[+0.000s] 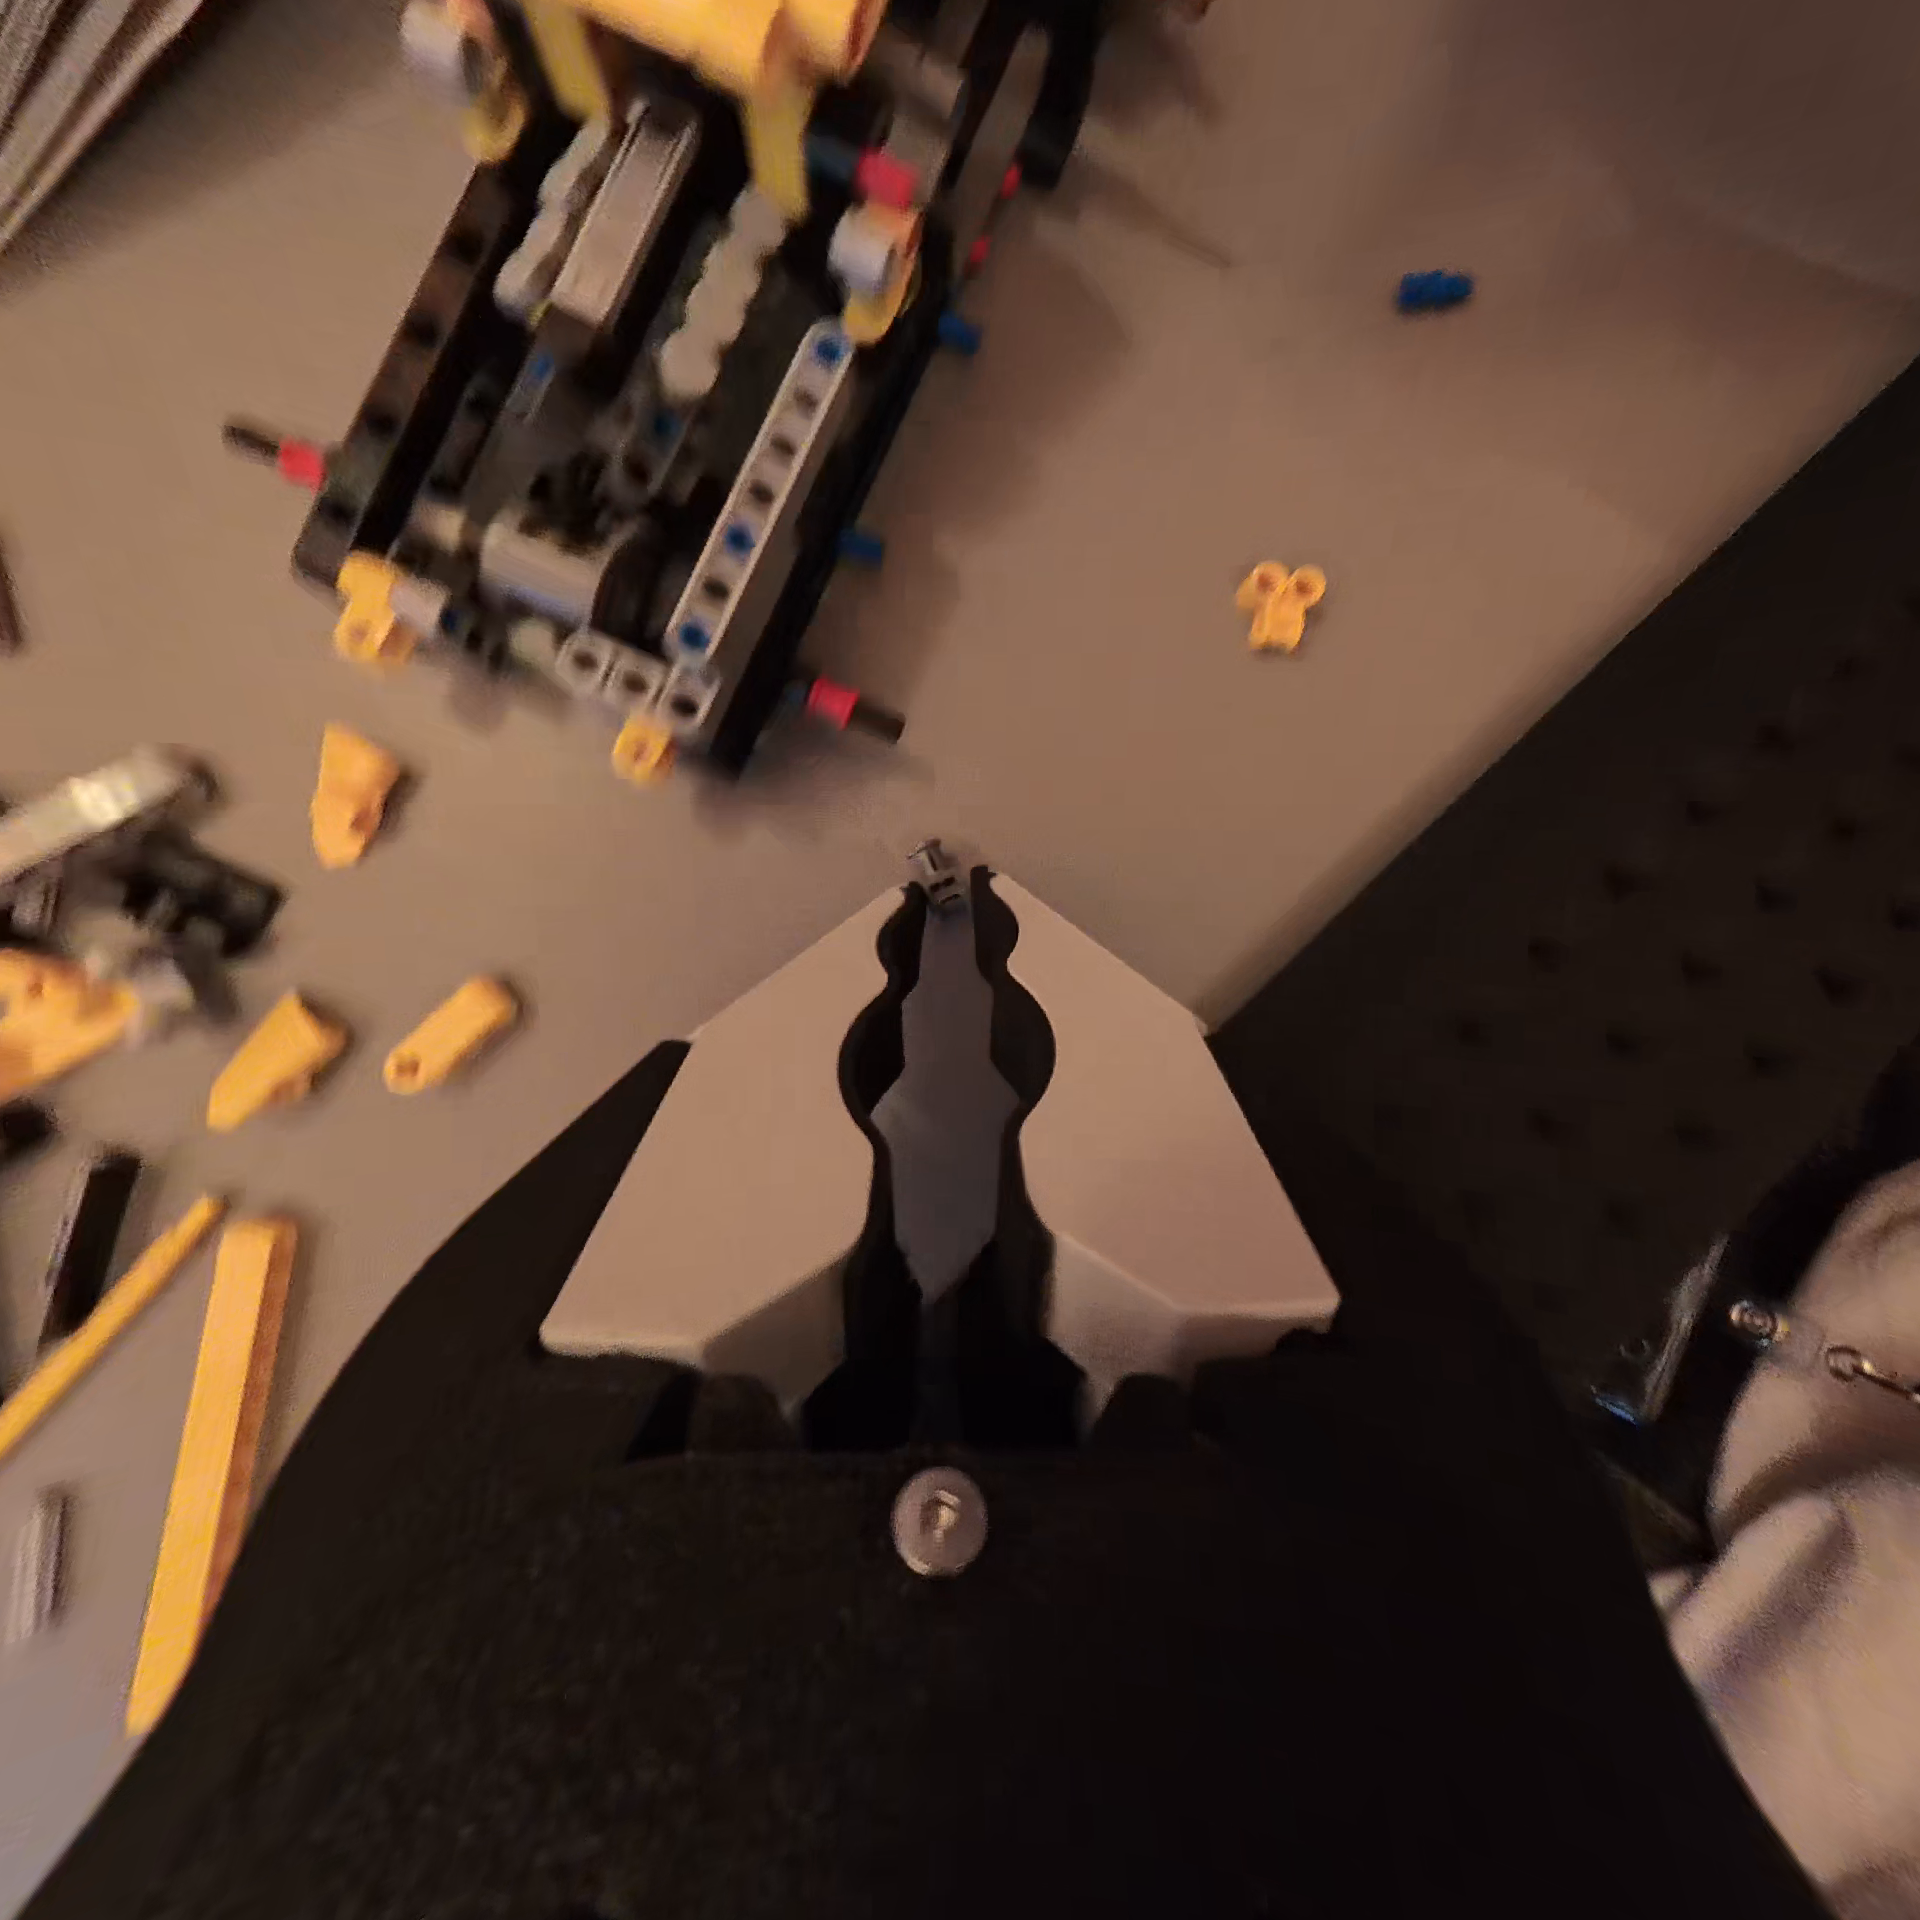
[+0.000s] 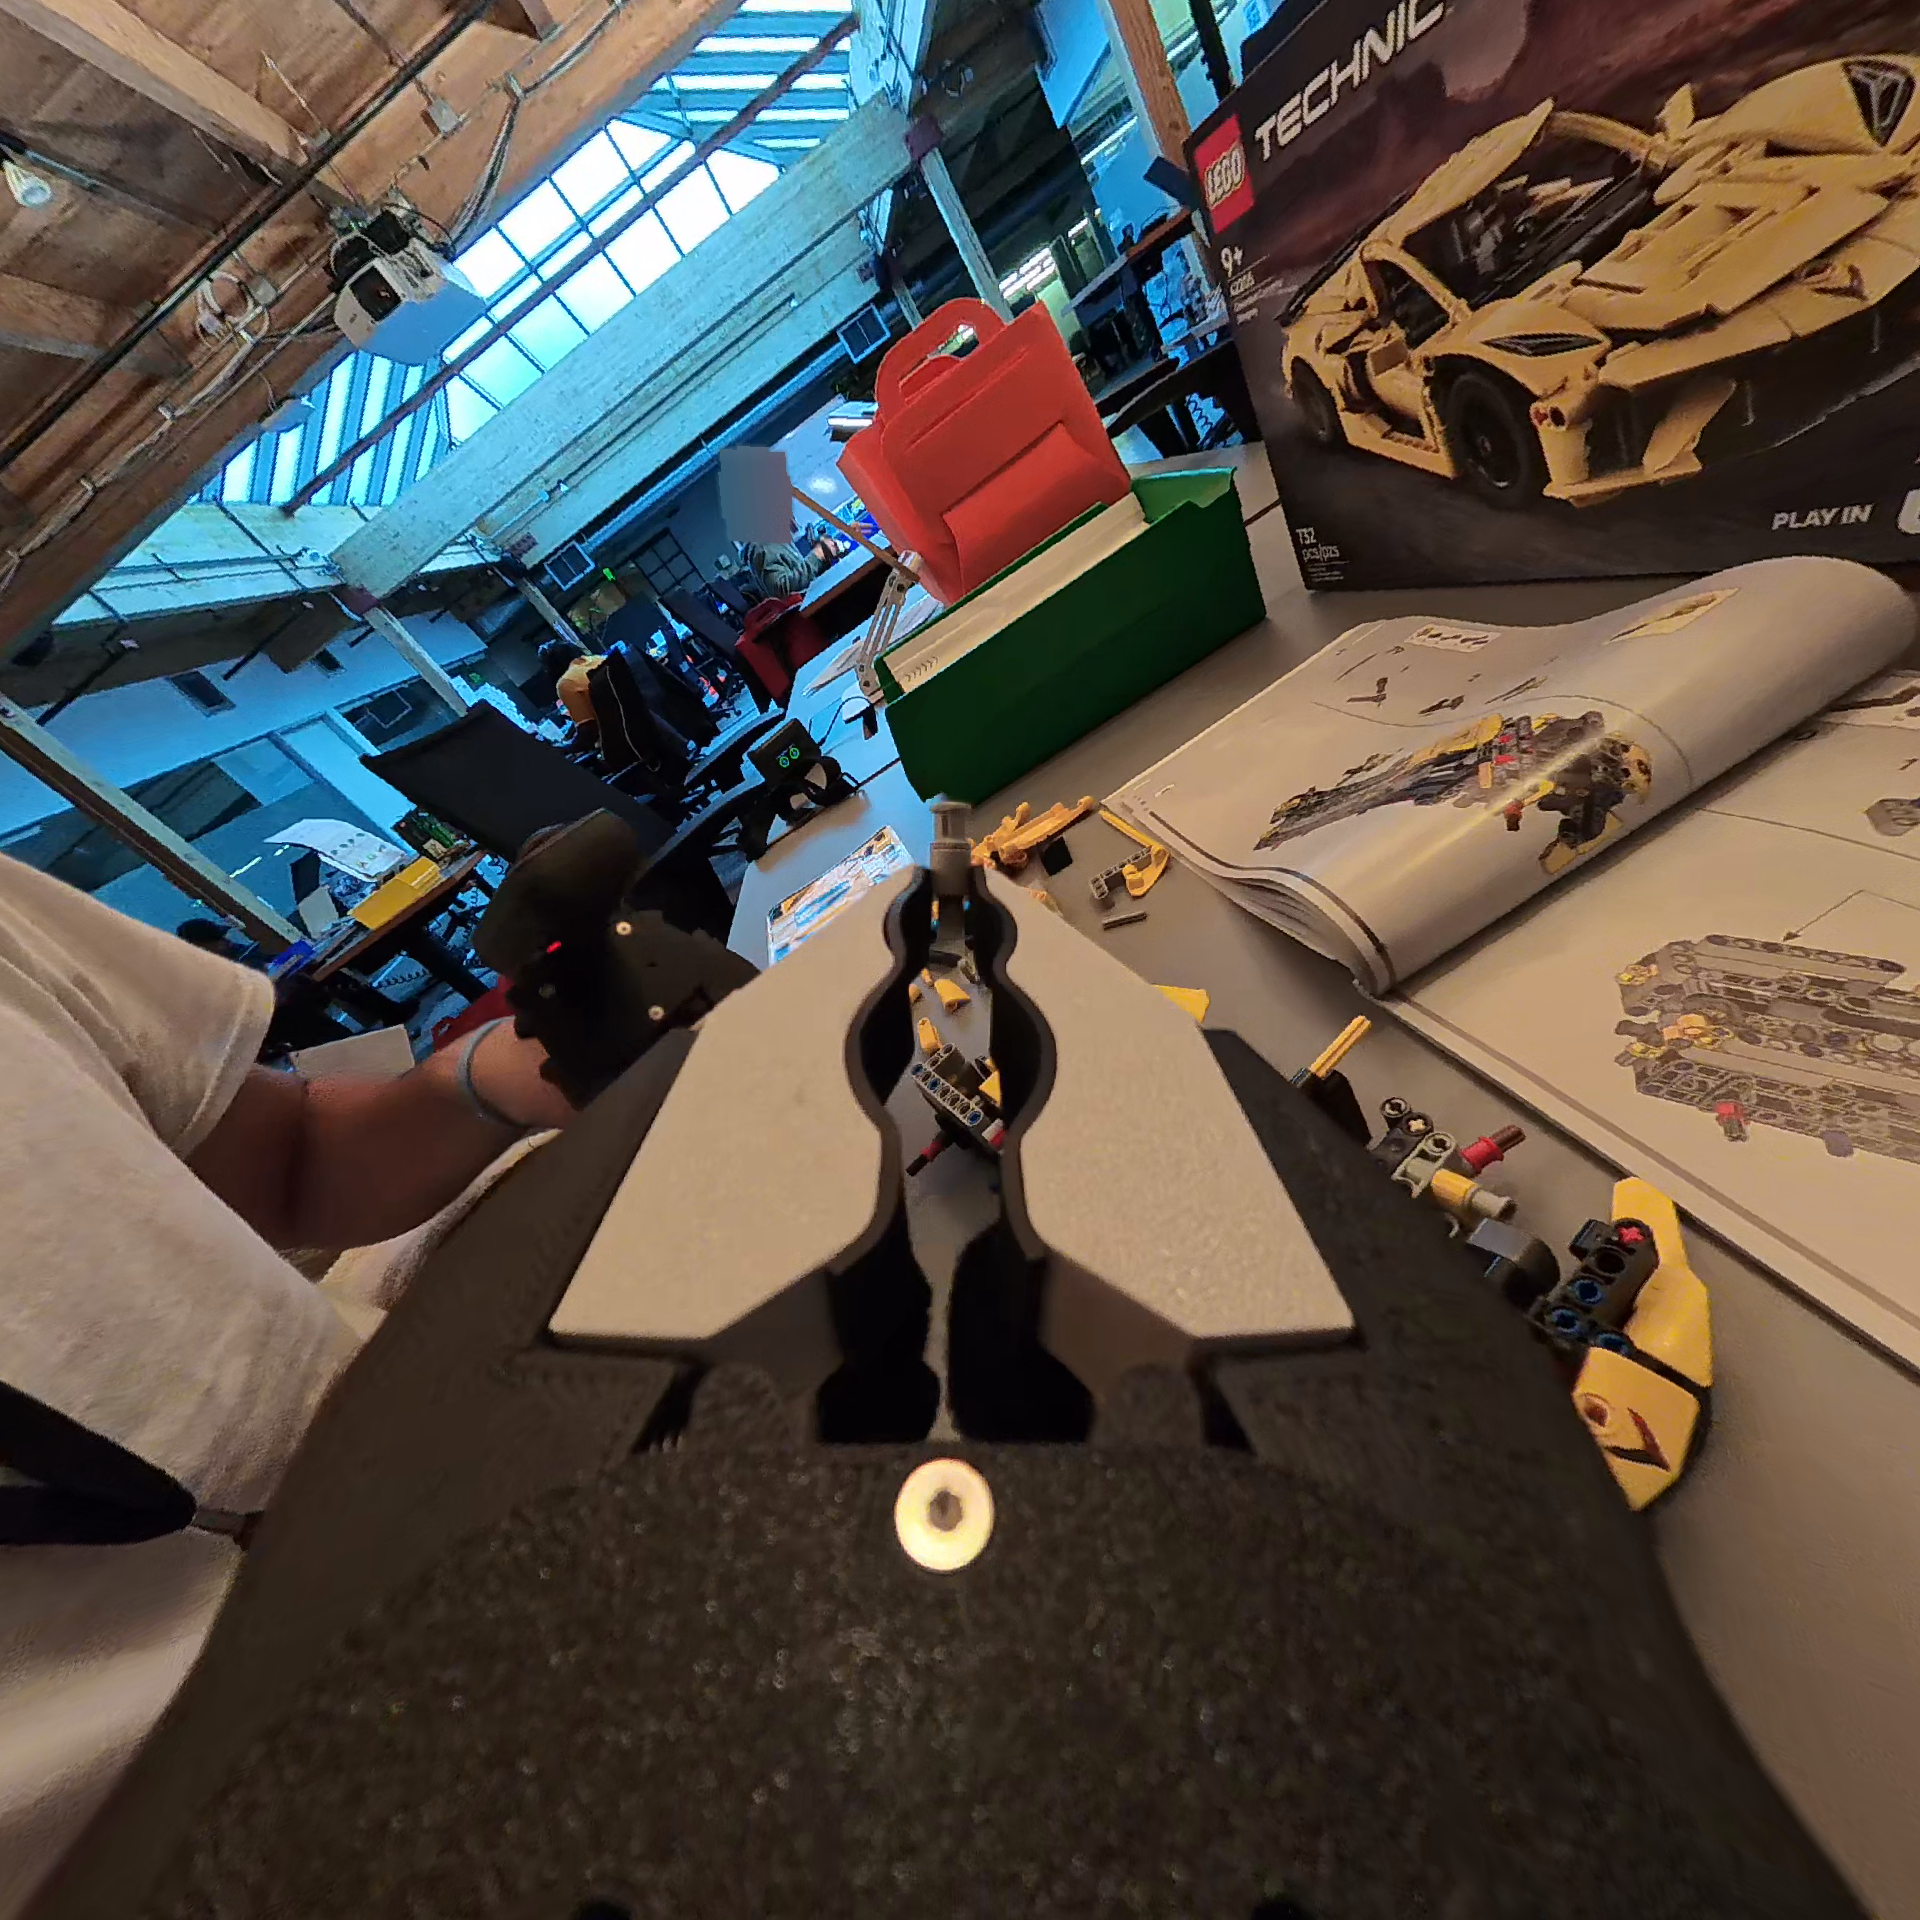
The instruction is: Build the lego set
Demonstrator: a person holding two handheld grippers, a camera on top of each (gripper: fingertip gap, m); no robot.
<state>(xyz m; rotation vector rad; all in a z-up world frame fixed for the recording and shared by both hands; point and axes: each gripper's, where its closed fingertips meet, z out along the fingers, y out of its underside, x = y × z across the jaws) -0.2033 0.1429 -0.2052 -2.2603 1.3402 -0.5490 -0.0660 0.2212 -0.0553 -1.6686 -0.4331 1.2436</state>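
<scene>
The half-built black, grey and yellow lego chassis (image 1: 623, 416) lies on the grey table ahead of my left gripper (image 1: 943, 885). That gripper is shut on a small grey pin (image 1: 938, 876) that sticks out of its tips, just short of the chassis's near end. My right gripper (image 2: 948, 871) is raised and shut on a small grey pin (image 2: 948, 836) pointing up from its tips. Part of the chassis (image 2: 961, 1096) shows through the gap between its fingers. The left gripper's black body (image 2: 603, 956) and the hand holding it show at left in the right wrist view.
Loose yellow parts (image 1: 353, 795), a blue pin (image 1: 1432, 291) and a yellow connector (image 1: 1280, 603) lie around the chassis. A black perforated mat (image 1: 1662, 831) is at right. The open instruction book (image 2: 1558, 790), a yellow-black sub-assembly (image 2: 1631, 1340), a green bin (image 2: 1070, 644) and the set's box (image 2: 1579, 291) are on the table. From my right tips it is roughly 15 cm to the yellow-black sub-assembly (image 2: 1631, 1340); from my left, 25 cm.
</scene>
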